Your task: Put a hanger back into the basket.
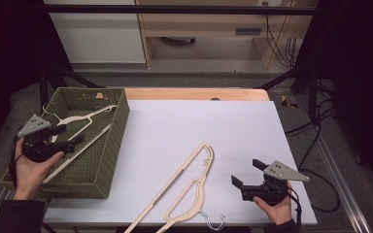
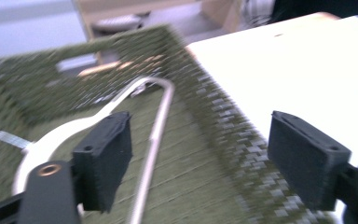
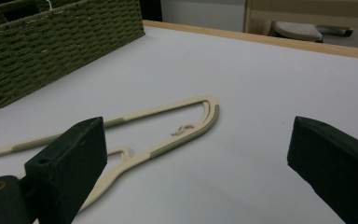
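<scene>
A cream hanger (image 1: 190,187) with a metal hook lies flat on the white board, near its front edge. My right gripper (image 1: 246,171) is just to the right of it, low over the board, open and holding nothing. In the right gripper view the hanger (image 3: 172,147) lies ahead between the wide-set jaws of the right gripper (image 3: 200,163). A second cream hanger (image 1: 85,119) rests inside the green woven basket (image 1: 119,131). My left gripper (image 1: 72,135) hovers over the basket's left part, open and holding nothing. In the blurred left gripper view that hanger (image 2: 156,126) lies below the left gripper (image 2: 205,158).
The white board (image 1: 199,126) covers a wooden table whose bare edge (image 1: 194,93) shows at the back. Black frame posts and cables (image 1: 315,131) stand to the right. The basket wall (image 3: 60,42) rises at the far left in the right gripper view.
</scene>
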The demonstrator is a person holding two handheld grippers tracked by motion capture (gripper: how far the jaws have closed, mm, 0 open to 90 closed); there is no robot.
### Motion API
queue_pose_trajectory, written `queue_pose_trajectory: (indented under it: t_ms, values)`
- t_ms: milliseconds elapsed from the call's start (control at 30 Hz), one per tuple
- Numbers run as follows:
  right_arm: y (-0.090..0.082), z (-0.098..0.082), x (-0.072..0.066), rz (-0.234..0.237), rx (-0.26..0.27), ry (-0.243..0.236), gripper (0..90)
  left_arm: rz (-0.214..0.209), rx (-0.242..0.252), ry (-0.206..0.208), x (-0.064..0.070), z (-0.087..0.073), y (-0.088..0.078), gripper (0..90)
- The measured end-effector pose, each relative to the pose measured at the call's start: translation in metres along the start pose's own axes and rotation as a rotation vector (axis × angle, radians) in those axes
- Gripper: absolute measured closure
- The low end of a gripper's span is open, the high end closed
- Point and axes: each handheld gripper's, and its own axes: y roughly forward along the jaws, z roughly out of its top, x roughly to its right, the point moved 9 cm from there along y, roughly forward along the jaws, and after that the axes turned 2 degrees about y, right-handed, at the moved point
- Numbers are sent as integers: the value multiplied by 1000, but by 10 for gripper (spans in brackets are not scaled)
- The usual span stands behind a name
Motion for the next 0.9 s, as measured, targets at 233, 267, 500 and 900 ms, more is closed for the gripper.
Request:
queue_pose_trajectory:
  t_ms: [233, 267, 500, 900]
  values:
    - [5, 0, -11, 21, -8, -9, 51, -114, 57, 41, 57, 4, -5, 115]
    - [6, -1, -14, 24, -13, -12, 52, -131, 68, 38, 66, 4, -5, 108]
    - [10, -4, -22, 42, -29, -31, 52, -207, 95, 66, 115, -1, -1, 106]
    - [14, -9, -37, 74, -48, -36, 53, -178, 79, 159, 151, -4, 2, 82]
